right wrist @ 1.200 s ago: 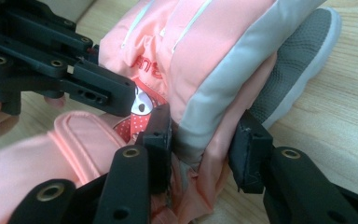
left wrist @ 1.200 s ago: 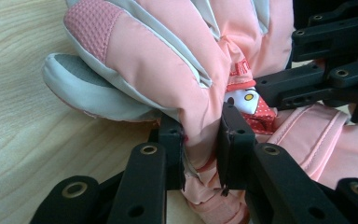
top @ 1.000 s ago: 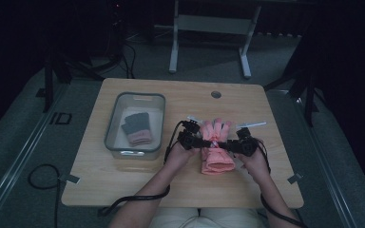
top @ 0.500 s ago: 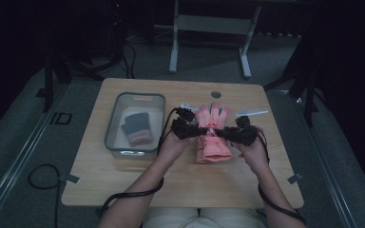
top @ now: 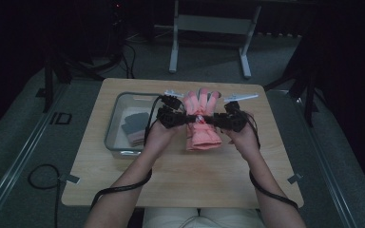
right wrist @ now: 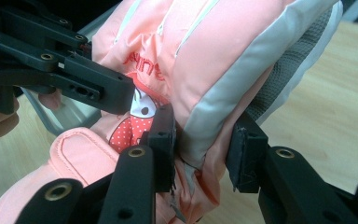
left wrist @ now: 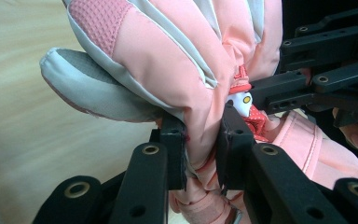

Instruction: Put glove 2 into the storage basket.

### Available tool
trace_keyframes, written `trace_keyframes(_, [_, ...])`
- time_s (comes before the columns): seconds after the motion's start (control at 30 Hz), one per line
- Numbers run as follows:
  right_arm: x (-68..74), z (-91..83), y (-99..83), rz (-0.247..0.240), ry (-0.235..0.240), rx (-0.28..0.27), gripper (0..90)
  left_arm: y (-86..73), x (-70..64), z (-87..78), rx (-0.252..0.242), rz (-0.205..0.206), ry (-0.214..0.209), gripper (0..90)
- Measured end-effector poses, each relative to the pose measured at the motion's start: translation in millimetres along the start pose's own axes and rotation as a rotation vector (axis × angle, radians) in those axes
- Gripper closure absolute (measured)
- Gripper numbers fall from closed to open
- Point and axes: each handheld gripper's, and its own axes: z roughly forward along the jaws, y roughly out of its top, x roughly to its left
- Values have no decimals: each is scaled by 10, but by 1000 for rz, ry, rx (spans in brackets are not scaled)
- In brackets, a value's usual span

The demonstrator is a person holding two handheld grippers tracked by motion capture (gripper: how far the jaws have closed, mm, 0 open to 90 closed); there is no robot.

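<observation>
A pink ski glove (top: pixel 200 129) with grey trim and a cartoon patch hangs between my two grippers over the middle of the wooden table (top: pixel 171 180), fingers pointing away from me. My left gripper (top: pixel 186 119) is shut on the glove's left side near the wrist; in the left gripper view its jaws (left wrist: pixel 203 144) squeeze the fabric of the glove (left wrist: pixel 168 60) below the thumb. My right gripper (top: pixel 214 120) is shut on the opposite side; in the right gripper view it (right wrist: pixel 200 149) clamps the grey-edged side of the glove (right wrist: pixel 214 56). Each gripper's camera shows the other's black jaws close by.
A clear plastic bin (top: pixel 111 129) stands on the table left of the glove, with a folded grey and pink glove (top: pixel 134 127) inside. Cables trail from both grippers along the forearms. A metal stand's legs (top: pixel 209 42) rise beyond the table's far edge.
Both hands have carried the glove away from me toward the far part of the table, and it now sits higher and more stretched between the grippers. Both grips have held.
</observation>
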Motion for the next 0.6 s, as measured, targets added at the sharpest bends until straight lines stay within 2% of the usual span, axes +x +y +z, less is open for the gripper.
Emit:
trace_keyframes(0.03, [43,22,88,-12,4,-7,663,23,12,-55,-7,3,11,750])
trace_keyframes(0.1, [63,32,120,-18,5,-10,664,54,37,-143,-18,7,25,750])
trace_keyframes(0.13, [110,59,205,-31,12,-14,663,77,64,-222,-26,7,38,750])
trace_keyframes(0.17, [110,59,205,-31,12,-14,663,77,64,-222,-26,7,38,750])
trace_keyframes(0.27, [216,145,364,-49,31,-19,664,104,143,-386,-39,1,62,749])
trace_keyframes(0.33, [262,196,429,-57,38,-17,663,105,174,-431,-41,-3,67,749])
trace_keyframes(0.47, [346,289,520,-68,51,-15,663,74,273,-579,-62,-22,87,749])
trace_keyframes(0.6, [419,360,571,-76,59,-15,663,55,333,-658,-63,-24,95,749])
